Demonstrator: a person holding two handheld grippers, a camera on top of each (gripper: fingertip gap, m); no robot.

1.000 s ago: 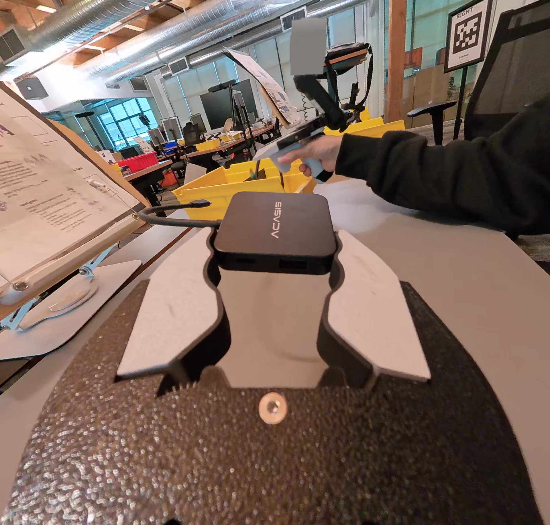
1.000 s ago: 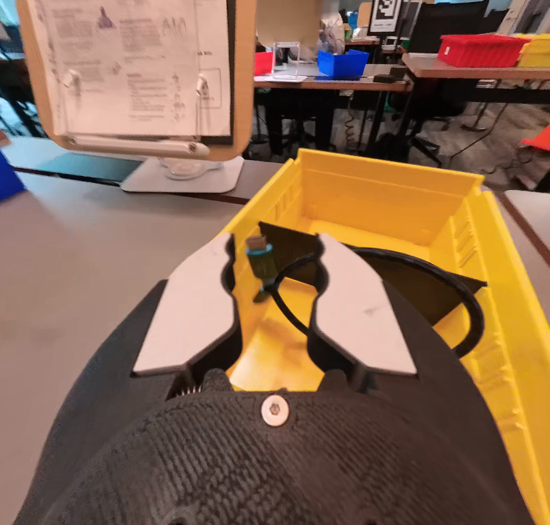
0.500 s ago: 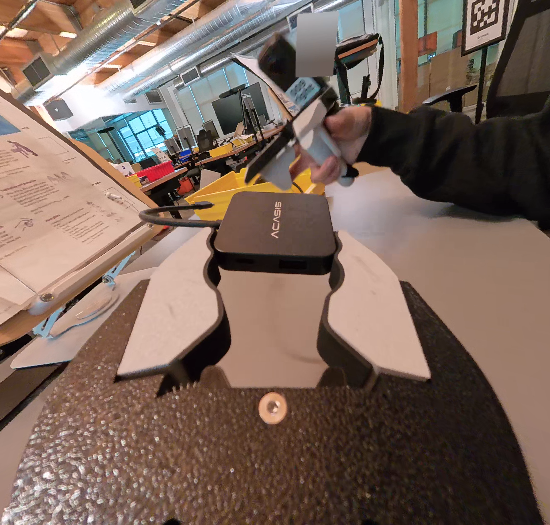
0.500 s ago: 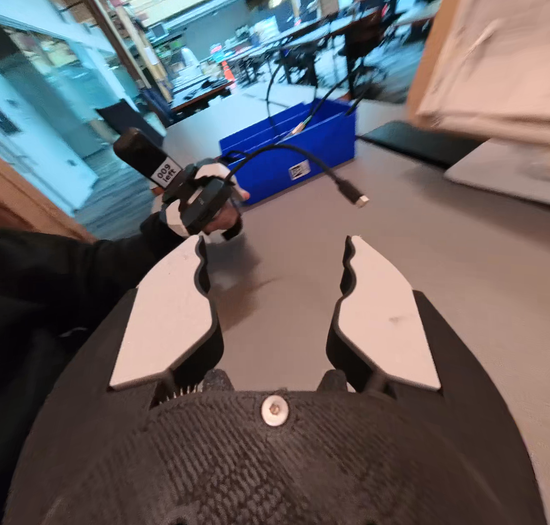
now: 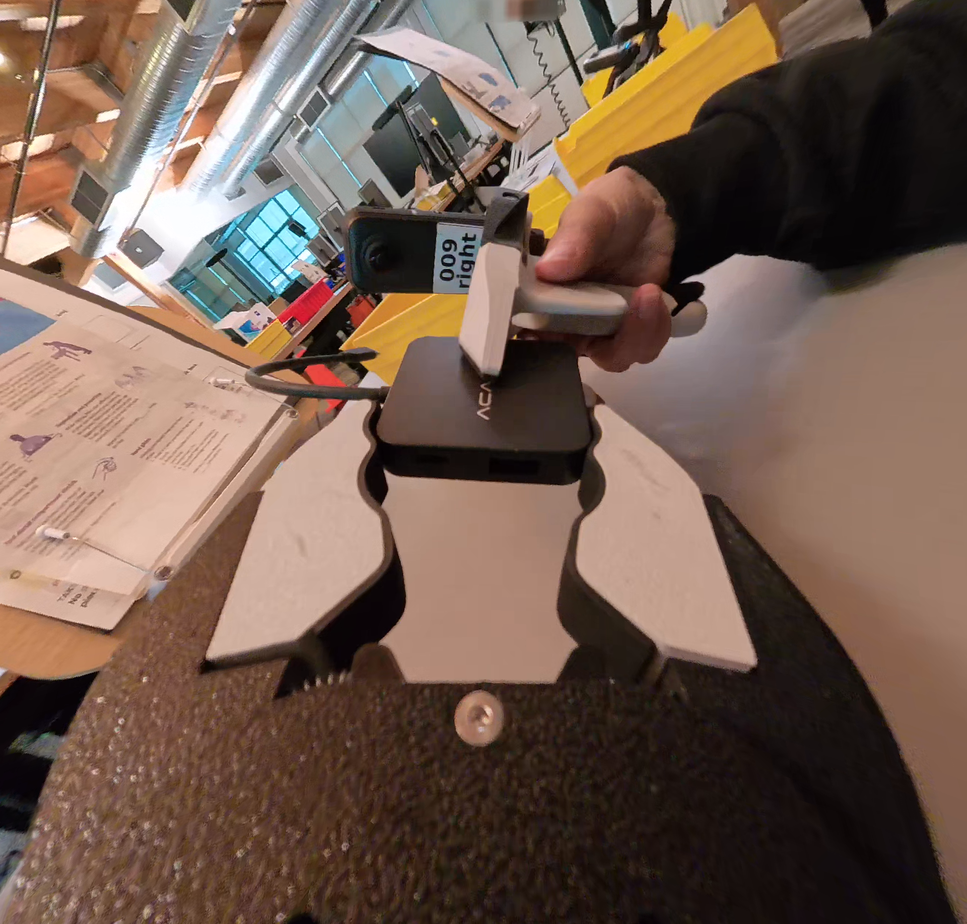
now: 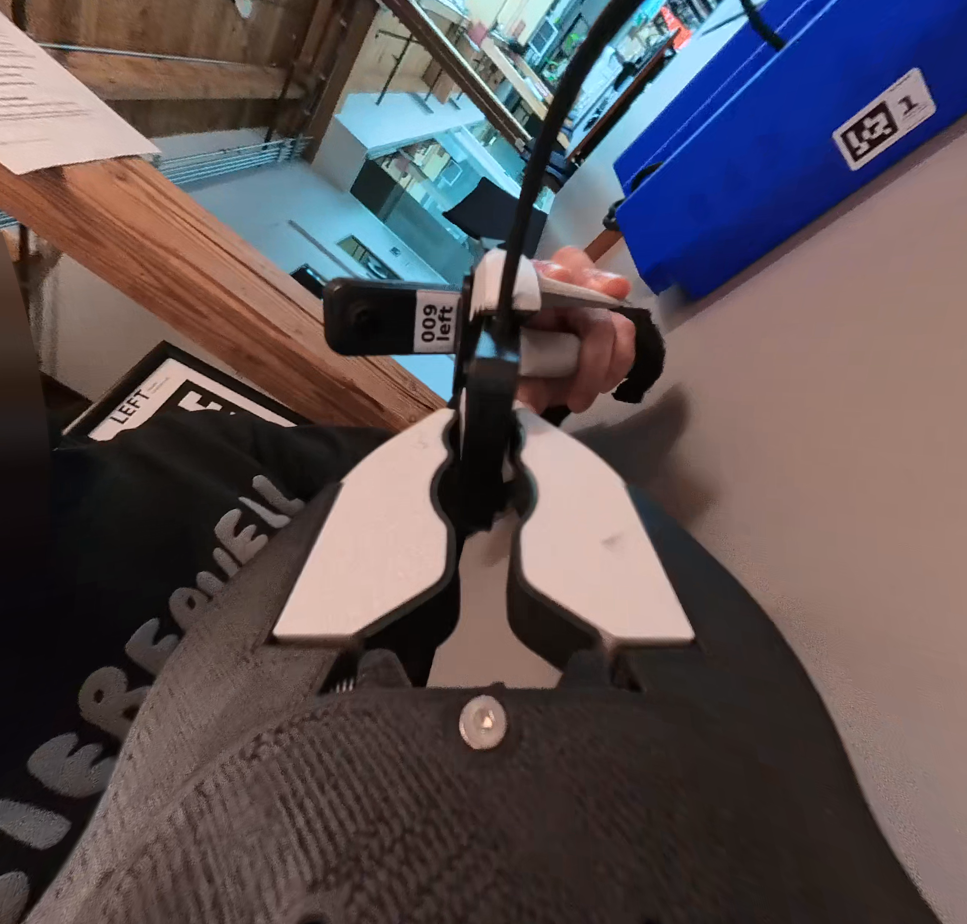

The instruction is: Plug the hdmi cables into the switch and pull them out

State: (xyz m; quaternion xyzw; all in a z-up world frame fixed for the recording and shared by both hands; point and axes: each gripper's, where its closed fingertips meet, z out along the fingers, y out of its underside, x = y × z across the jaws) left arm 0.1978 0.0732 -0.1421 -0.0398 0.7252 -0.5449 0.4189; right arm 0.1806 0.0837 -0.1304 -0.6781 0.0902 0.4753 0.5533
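The black switch box [image 5: 471,401] is held just above the grey table between the fingers of my left gripper [image 5: 481,428], which is shut on its sides. Two ports show on its near face. A short black cable [image 5: 293,383] leaves its left side and ends in a loose plug [image 5: 361,355]. My right gripper [image 5: 484,344] reaches in from the far side with its fingers on the switch's far edge. In the right wrist view the right gripper [image 6: 484,428] is closed on the switch [image 6: 484,480], seen edge-on, and the cable [image 6: 528,166] arcs upward.
A clipboard stand with printed sheets [image 5: 104,454] stands close on the left. Yellow bins [image 5: 654,103] sit behind the switch. A blue bin [image 6: 785,113] holding cables sits on the grey table [image 6: 811,375]. A hand [image 6: 586,354] holds the left gripper.
My right gripper left the yellow bin, swung across to the switch and closed on its far edge. My left gripper kept hold of the switch and tilted.
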